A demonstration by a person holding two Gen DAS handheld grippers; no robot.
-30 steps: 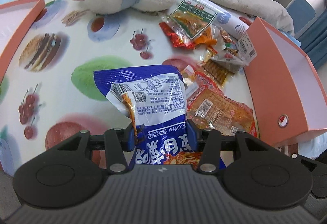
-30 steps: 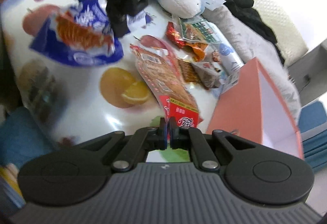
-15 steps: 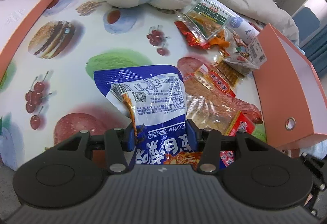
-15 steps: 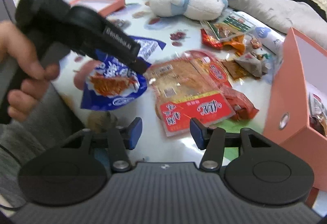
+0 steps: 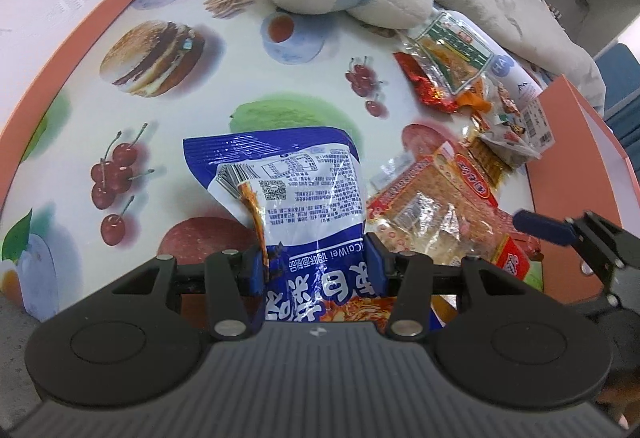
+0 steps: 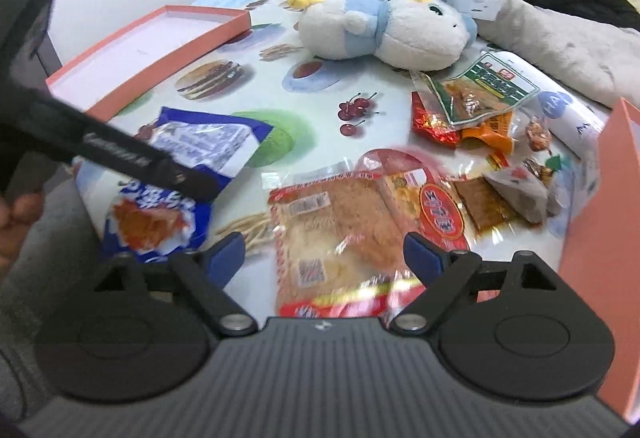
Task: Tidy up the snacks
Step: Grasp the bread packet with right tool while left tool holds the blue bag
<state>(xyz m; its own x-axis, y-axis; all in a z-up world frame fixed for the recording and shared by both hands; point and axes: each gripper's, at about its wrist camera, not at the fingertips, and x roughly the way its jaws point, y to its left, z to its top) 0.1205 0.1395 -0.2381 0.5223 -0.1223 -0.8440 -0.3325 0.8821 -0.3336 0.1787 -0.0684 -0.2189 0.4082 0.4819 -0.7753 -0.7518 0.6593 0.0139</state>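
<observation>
My left gripper [image 5: 314, 266] is shut on the lower end of a blue snack bag [image 5: 296, 190], which sticks up and away over the fruit-print cloth. In the right wrist view the same bag [image 6: 208, 142] hangs at the left under the left tool. My right gripper [image 6: 324, 258] is opening, its jaws wide apart. A red-and-clear snack packet [image 6: 340, 222] lies flat on the cloth between and below them, untouched by the pads. One blue fingertip [image 5: 538, 227] of the right gripper shows at the right of the left wrist view, over that packet [image 5: 432, 206].
An orange box [image 6: 600, 198] stands at the right edge, and an orange lid [image 6: 152, 50] lies at the far left. A plush toy [image 6: 384, 30] rests at the back. Several small snack packets [image 6: 472, 98] are piled between toy and box. A hand [image 6: 12, 214] holds the left tool.
The right gripper went from shut on the red-and-clear packet's edge to wide open, and the packet now lies on the cloth. The left gripper, still holding the blue bag, has shifted toward the orange lid.
</observation>
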